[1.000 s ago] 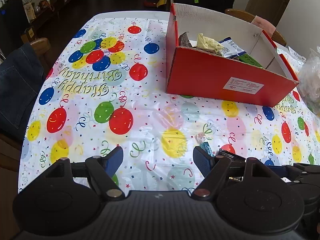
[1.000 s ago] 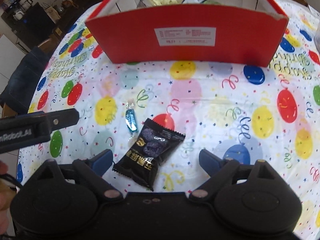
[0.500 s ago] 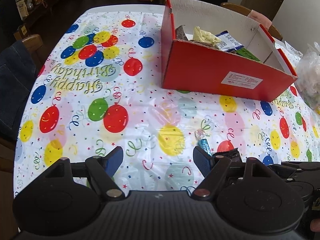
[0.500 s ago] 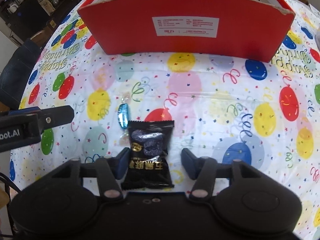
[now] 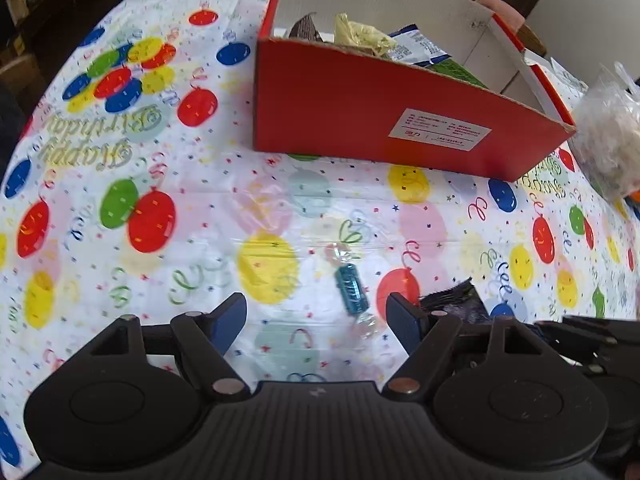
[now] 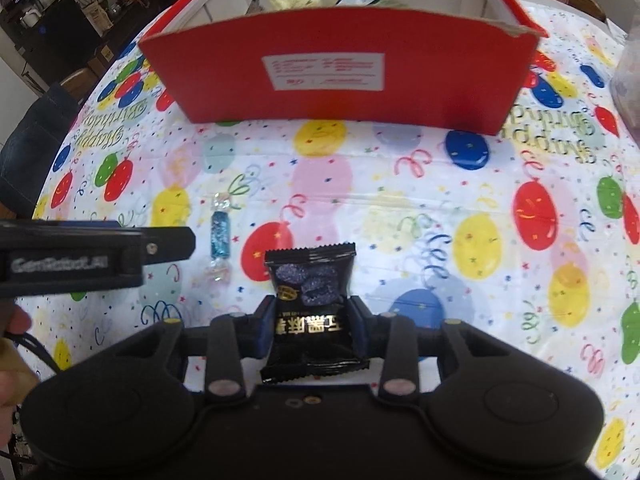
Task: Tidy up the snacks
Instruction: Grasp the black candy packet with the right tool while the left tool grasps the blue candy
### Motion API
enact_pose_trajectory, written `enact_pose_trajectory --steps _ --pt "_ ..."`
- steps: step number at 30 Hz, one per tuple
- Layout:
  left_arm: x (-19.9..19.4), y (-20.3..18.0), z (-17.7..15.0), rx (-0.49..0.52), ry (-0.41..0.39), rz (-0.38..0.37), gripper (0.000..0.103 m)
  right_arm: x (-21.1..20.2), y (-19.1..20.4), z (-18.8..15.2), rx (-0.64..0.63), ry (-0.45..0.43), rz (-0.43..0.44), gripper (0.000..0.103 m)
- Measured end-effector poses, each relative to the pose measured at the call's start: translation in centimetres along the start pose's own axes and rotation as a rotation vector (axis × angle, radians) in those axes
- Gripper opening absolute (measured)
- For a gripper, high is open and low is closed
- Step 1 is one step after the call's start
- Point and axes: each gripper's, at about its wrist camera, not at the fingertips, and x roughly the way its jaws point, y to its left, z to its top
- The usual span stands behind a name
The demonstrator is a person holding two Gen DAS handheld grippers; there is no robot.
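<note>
My right gripper (image 6: 312, 326) is shut on a black snack packet (image 6: 311, 280), held a little above the balloon tablecloth. A corner of that packet shows in the left wrist view (image 5: 456, 300). A blue wrapped candy (image 5: 350, 288) lies on the cloth between the fingers of my open, empty left gripper (image 5: 316, 314); it also shows in the right wrist view (image 6: 220, 236), left of the packet. The red cardboard box (image 5: 360, 112) stands beyond, holding several snack packets (image 5: 360, 34); it shows in the right wrist view too (image 6: 224, 76).
A clear plastic bag (image 5: 608, 136) sits right of the box. My left gripper's side (image 6: 80, 256) shows at the left of the right wrist view. A chair with dark cloth (image 6: 28, 148) stands at the table's left edge.
My right gripper closed on the black packet and lifted it. My left gripper moved forward and right, bringing the blue candy between its open fingers.
</note>
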Motion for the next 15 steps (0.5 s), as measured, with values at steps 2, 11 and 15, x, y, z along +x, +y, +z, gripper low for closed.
enact_pose_trajectory --steps 2,11,15 --pt "0.6 -0.4 0.1 -0.022 0.013 0.005 0.077 -0.5 -0.6 0.0 0.003 -0.013 -0.006 0.036" --pt "2.4 -2.2 0.7 -0.059 0.045 0.046 0.074 -2.0 -3.0 0.0 0.013 -0.047 -0.014 0.036" --pt "3.3 -2.9 0.8 -0.052 0.079 0.100 0.056 -2.1 -4.1 0.0 0.023 -0.048 -0.013 0.036"
